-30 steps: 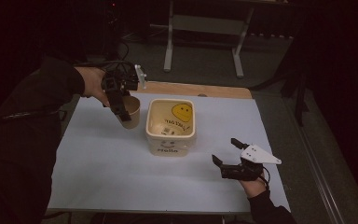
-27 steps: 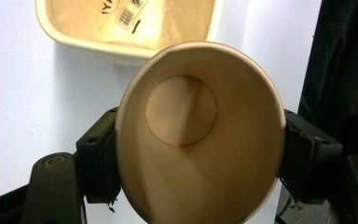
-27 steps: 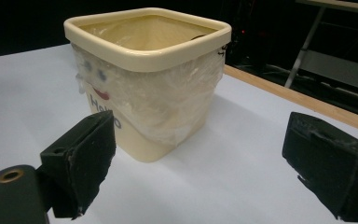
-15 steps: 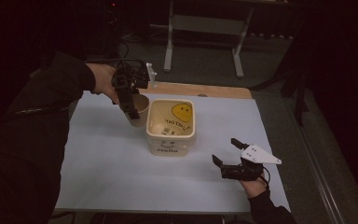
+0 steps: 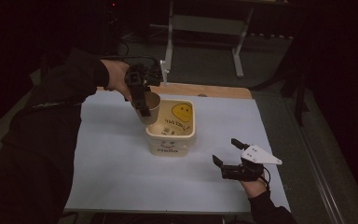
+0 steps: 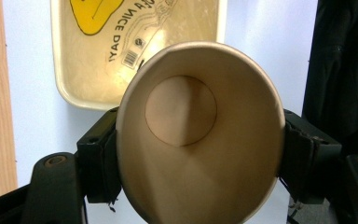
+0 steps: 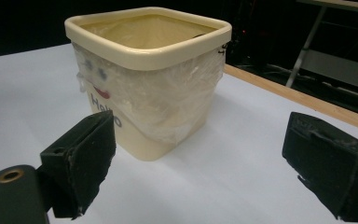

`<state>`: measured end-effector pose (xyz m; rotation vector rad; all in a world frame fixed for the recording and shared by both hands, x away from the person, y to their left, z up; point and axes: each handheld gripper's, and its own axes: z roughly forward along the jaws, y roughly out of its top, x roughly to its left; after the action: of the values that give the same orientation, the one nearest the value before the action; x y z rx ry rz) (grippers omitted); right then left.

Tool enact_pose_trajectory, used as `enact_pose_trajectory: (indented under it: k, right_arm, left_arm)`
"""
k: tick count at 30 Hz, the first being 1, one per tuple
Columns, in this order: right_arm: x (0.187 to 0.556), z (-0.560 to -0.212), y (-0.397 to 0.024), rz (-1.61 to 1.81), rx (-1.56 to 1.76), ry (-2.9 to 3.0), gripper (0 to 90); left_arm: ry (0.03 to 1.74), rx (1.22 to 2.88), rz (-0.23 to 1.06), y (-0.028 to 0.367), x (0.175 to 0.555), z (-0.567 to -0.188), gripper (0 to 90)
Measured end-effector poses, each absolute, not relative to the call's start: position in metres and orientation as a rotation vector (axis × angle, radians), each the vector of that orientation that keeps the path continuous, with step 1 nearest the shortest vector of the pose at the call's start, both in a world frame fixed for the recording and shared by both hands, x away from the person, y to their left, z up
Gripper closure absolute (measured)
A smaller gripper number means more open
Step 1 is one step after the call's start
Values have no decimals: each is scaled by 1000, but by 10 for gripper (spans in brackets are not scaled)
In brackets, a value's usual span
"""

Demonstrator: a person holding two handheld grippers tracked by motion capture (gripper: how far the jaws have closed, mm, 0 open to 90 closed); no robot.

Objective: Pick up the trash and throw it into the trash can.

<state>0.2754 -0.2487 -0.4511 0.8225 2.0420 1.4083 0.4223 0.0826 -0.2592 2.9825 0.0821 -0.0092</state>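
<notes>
Paper cup had moved from beside the tub to over its rim, tipped mouth-up in your left gripper, fingers clamping its sides; likely a pour. Your right gripper sat wide open on the bench.

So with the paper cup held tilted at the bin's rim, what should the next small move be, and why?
Probably release the paper cup into the cream bin. The left gripper grips it by both sides, tipped over the bin's open top, and it looks empty inside. The right gripper rests open on the table, apart from the bin.
</notes>
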Motion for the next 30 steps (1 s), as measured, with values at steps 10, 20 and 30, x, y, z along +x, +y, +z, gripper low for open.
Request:
enact_pose_trajectory:
  k: [10,20,30]
  right_arm:
    - [275,-451,-249,1407,817,2042,95]
    - [275,-451,-249,1414,819,2042,95]
    - [275,-452,-249,1411,818,2045,95]
  left_arm:
    - [40,2971,-9,67,428,-260,277]
    - [12,2953,-14,55,433,-258,278]
    - [-4,2936,-17,43,437,-259,277]
